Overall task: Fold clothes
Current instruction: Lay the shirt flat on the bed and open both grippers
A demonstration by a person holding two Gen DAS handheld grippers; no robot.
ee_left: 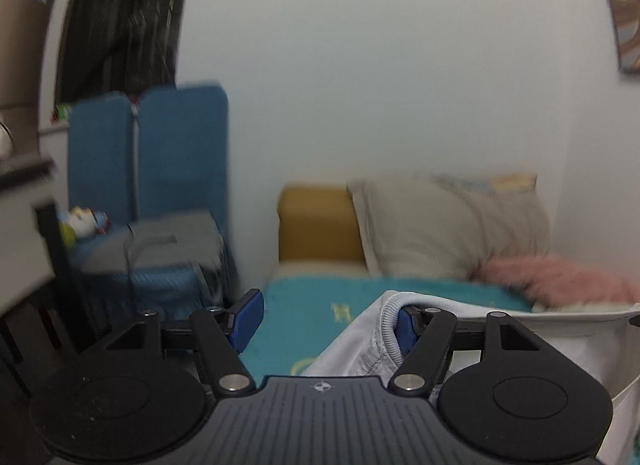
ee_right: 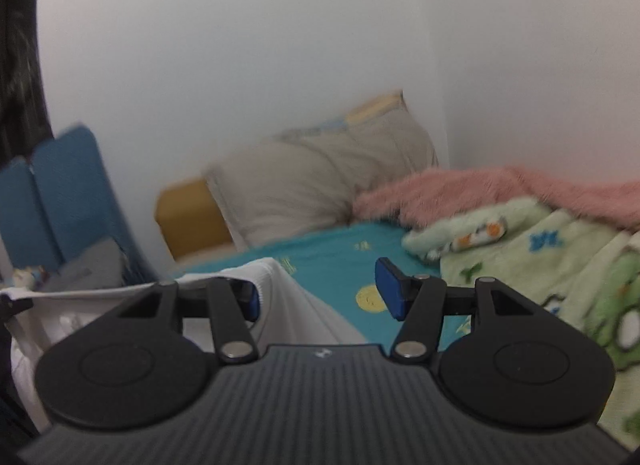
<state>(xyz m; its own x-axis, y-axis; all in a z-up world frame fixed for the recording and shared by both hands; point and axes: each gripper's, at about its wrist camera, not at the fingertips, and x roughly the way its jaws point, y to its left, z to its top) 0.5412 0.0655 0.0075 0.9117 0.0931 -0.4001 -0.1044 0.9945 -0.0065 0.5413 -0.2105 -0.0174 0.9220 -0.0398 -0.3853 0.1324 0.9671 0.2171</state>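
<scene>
The white garment [ee_left: 400, 345] hangs stretched between the two grippers above the near end of the bed [ee_left: 304, 305], its ribbed hem draped over the inner finger of each. The left gripper [ee_left: 326, 323] stands with its jaws wide apart; the cloth hooks over the right-hand pad only, nothing pinched between the two. The right gripper [ee_right: 320, 293] is likewise spread, the cloth [ee_right: 280, 297] lying over its left-hand pad. Both frames are blurred, so whether the fabric is snagged or merely resting there is hard to say.

To lay it well, I judge both hands should come down level with each other and keep the hem taut, so the garment lands flat on the bed, short of the pillow [ee_right: 320, 181] and clear of the green blanket [ee_right: 540, 257].

Both grippers point slightly downward toward the pillow, side by side.
</scene>
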